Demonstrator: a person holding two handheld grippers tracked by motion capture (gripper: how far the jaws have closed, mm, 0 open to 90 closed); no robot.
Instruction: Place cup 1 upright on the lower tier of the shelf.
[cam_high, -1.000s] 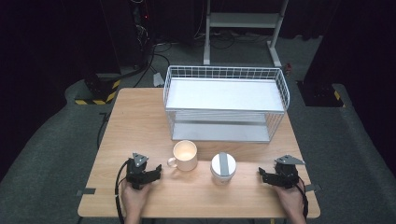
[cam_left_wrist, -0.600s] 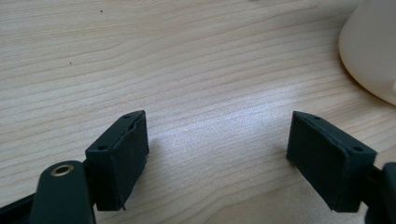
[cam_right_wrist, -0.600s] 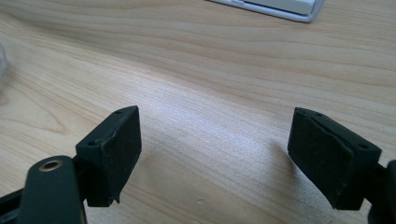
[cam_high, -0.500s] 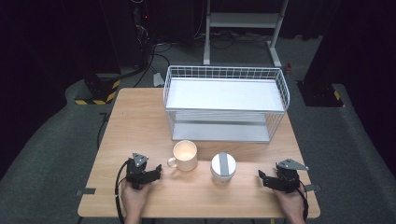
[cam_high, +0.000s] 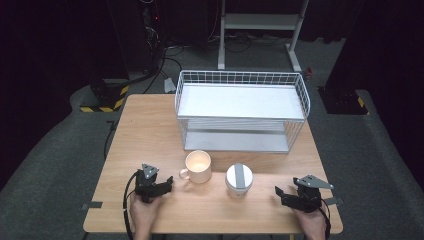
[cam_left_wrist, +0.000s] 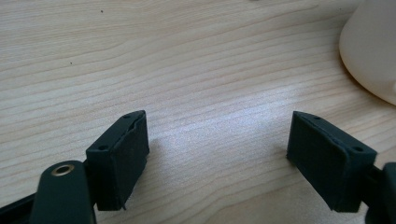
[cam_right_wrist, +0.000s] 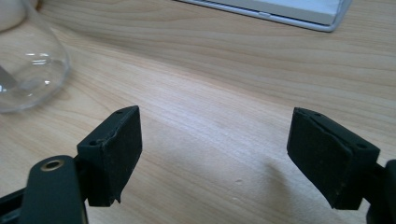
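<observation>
A cream mug stands on the wooden table near the front, its handle turned left. To its right is a clear glass jar with a white lid and a grey stripe. My left gripper rests left of the mug and points at its handle, open and empty. In the left gripper view the gripper is over bare wood, with the mug at the upper right. My right gripper lies right of the jar, open and empty. In the right gripper view it has the jar at the upper left.
A white wire two-tier rack fills the back right of the table; its base edge shows in the right gripper view. Tape strips mark the front corners. A metal stand and cables sit on the dark floor beyond.
My right gripper has slid a little toward the table's front edge. The left gripper, mug and jar have stayed put.
</observation>
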